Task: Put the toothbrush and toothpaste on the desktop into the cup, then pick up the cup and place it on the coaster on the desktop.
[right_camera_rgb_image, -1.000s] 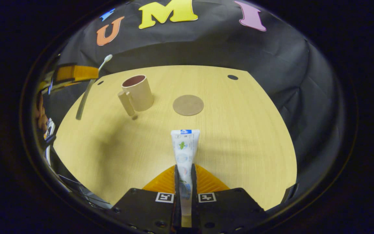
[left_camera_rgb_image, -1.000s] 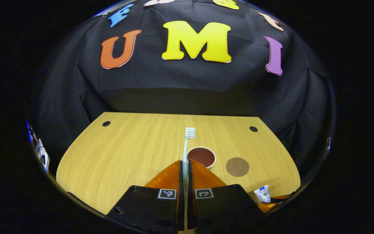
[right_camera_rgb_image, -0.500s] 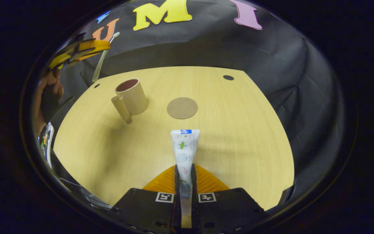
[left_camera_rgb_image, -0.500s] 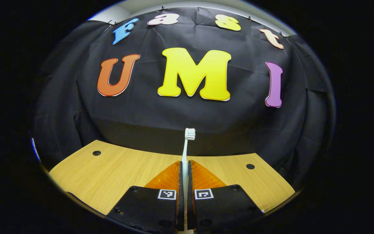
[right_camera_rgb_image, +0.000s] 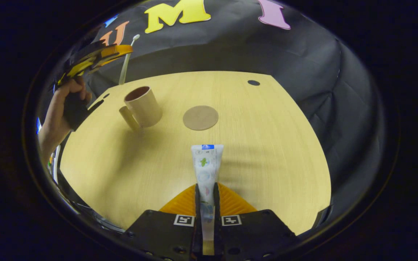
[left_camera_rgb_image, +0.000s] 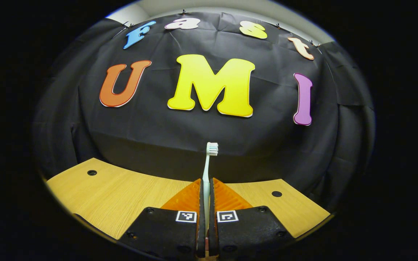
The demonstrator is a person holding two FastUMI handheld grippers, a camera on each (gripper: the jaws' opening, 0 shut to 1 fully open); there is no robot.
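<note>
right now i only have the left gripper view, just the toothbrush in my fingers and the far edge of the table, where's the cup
Observer: In the right gripper view the tan cylindrical cup with a handle stands upright on the light wooden table, lower than the left gripper.
Operator: how's the brush lined up with it
Observer: The white toothbrush hangs handle end down, and from this angle that end sits just behind and left of the cup's rim.
Operator: and the toothpaste
Observer: The right gripper is shut on the white toothpaste tube, well short of the cup.
Operator: coaster free
Observer: Yes, the round brown coaster lies bare beside the cup.
</note>
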